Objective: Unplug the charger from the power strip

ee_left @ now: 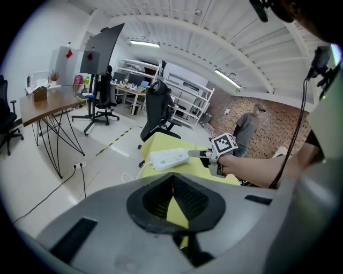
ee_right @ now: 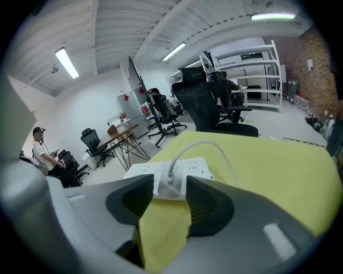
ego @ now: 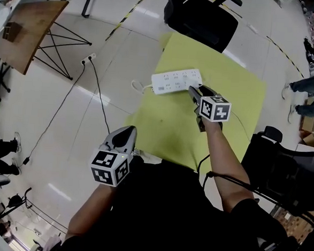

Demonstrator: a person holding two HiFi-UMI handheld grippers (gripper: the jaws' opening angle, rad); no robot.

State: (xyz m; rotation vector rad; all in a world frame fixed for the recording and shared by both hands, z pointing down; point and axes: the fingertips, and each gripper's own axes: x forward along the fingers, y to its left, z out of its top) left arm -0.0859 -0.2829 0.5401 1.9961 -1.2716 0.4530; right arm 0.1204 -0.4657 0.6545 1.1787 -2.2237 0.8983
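At seven o'clock in the head view, off the yellow tabletop [ego: 230,74], our left tongs [ego: 125,132] hang closed and empty, kept clear, we judge, because one hand should do for this pull; toward twelve o'clock lies the white power strip [ego: 176,80]; at its three o'clock end our right tongs [ego: 193,91] stand apart astride the charger [ee_right: 167,182], not yet pinching, we think; only the right gripper view shows that plug and its cable [ee_right: 214,147]; the head view hides both behind the tongs.
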